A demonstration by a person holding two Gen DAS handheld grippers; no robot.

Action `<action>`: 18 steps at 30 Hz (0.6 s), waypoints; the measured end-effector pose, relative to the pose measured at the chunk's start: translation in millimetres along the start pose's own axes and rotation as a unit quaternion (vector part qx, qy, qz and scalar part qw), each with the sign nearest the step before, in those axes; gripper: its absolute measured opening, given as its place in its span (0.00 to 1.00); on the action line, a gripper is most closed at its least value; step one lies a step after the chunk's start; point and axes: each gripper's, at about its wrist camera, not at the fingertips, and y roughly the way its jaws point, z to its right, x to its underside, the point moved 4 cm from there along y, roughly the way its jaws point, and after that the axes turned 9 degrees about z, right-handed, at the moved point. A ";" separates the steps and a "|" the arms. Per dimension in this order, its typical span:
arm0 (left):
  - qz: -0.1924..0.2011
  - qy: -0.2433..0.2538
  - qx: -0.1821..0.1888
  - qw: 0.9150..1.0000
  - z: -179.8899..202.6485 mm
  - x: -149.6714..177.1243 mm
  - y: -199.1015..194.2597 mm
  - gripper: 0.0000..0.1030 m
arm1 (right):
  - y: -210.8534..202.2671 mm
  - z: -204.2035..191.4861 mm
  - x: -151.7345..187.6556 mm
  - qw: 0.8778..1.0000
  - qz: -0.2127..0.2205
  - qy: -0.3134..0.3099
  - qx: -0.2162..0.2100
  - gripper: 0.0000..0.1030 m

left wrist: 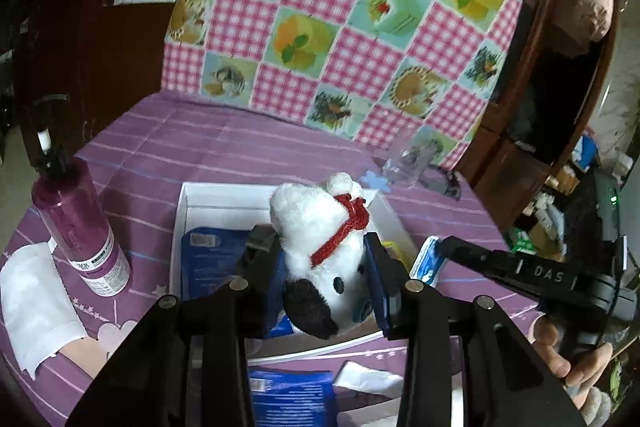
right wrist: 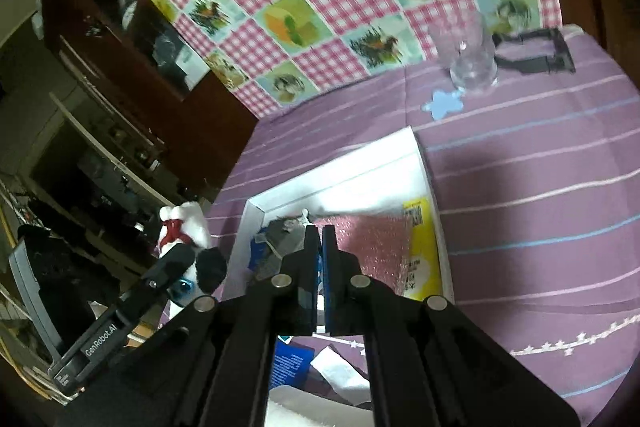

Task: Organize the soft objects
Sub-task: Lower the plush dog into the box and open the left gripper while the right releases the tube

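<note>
The plush dog is white with a black ear, black spots and a red yarn scarf. The tablecloth is purple with thin pink, white and blue stripes. The far cushion has pink-and-white gingham squares alternating with pale aqua picture squares. The box is white; inside lie a pink bubble-wrap bag with a yellow label and a blue packet. The left bottle is deep purple.

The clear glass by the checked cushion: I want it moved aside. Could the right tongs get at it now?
Probably yes: the right tongs, shut, hold nothing, and bare purple cloth lies before the clear glass; they must open first.
</note>
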 end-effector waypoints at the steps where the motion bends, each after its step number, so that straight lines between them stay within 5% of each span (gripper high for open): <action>1: -0.005 0.001 -0.008 1.000 -2.5 1.7 2.9 0.35 | 1.4 0.0 1.0 1.000 0.003 0.002 0.002 0.03; 8: -0.017 0.002 -0.067 0.998 -28.9 9.0 15.2 0.35 | 0.7 4.5 -2.8 0.999 0.038 0.026 0.023 0.03; 18: -0.001 -0.084 -0.099 0.992 -71.8 8.4 41.3 0.35 | 36.9 19.4 -35.7 0.990 0.066 0.117 0.043 0.03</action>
